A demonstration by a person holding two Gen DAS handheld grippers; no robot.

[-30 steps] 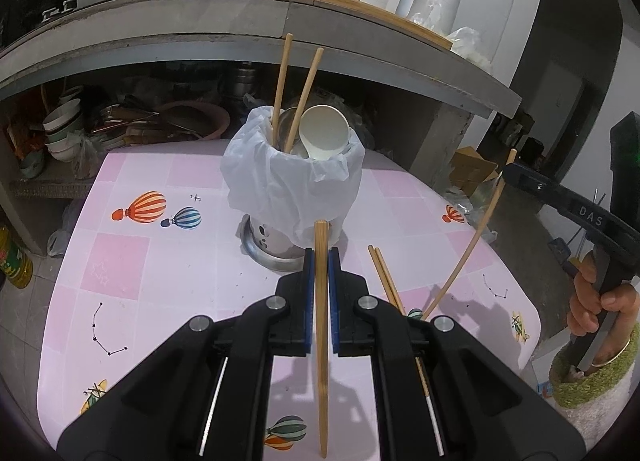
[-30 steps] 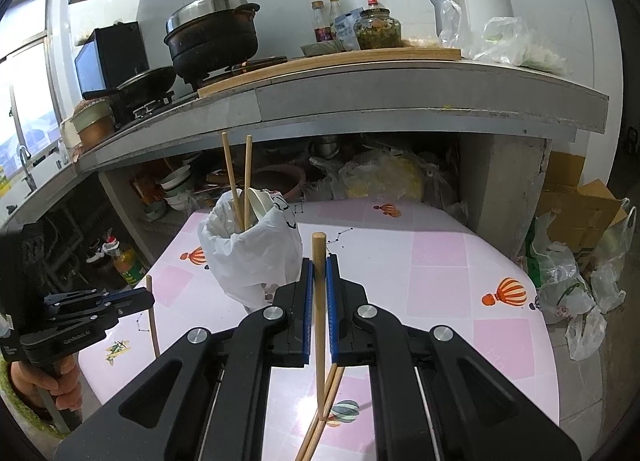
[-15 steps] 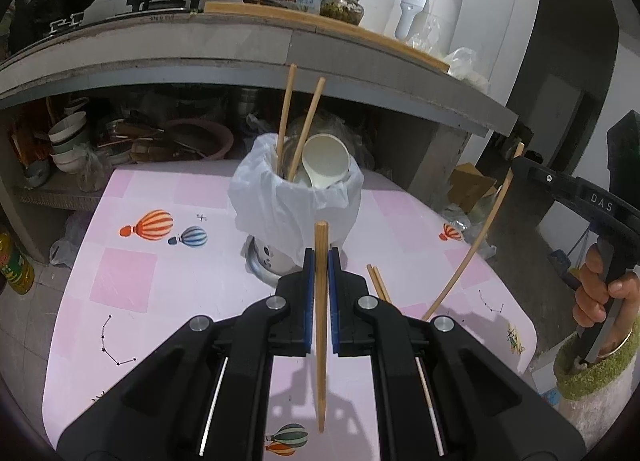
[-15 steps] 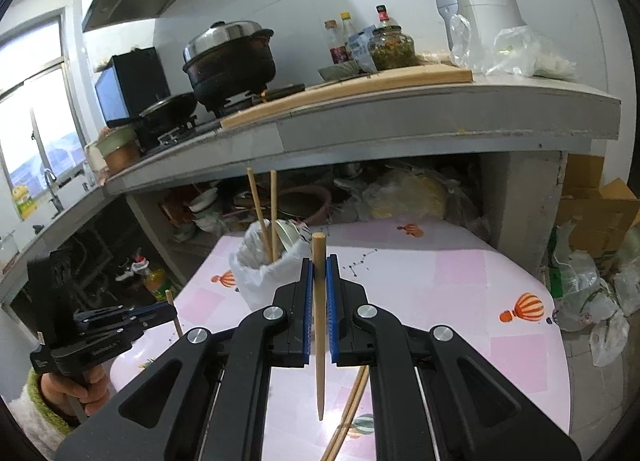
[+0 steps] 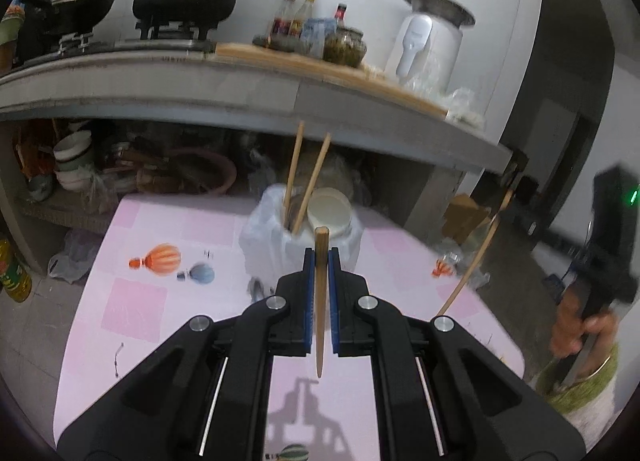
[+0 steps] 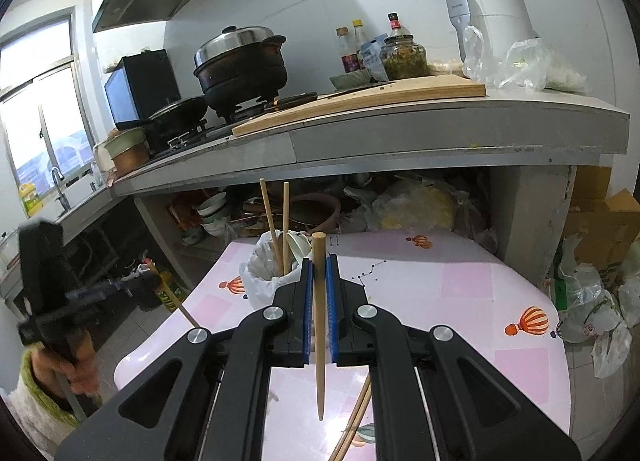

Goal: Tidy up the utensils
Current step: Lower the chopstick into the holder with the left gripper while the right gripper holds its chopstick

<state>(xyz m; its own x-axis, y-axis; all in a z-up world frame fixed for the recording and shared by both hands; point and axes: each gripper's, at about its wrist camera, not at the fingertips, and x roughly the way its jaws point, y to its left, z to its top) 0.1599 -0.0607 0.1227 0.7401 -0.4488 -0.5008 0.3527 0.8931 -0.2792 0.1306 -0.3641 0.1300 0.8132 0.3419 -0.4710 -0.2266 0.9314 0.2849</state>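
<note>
A pink balloon-print table [image 6: 460, 285] stood below a cluttered kitchen counter [image 6: 440, 133]. The left gripper [image 5: 321, 261] and right gripper [image 6: 319, 273] each clamped one tapered wooden chopstick [image 5: 320, 301] [image 6: 319, 341] upright above it, near a bag-lined holder [image 5: 272, 245] toward the table's far edge.

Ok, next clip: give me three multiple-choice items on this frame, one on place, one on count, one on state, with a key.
1. Where does the bag-lined holder stand?
A. on the pink table
B. on the stove counter
C. on the floor

2. How many chopsticks stand in the holder?
A. none
B. two
C. five

3. What is the right tool doing?
A. open, empty
B. shut on a spoon
C. shut on a chopstick

Key: 1 A, the holder sits on the balloon-print tabletop; 2 B, two sticks rise from it beside a white spoon; 3 C, the blue pads clamp one wooden stick.
</note>
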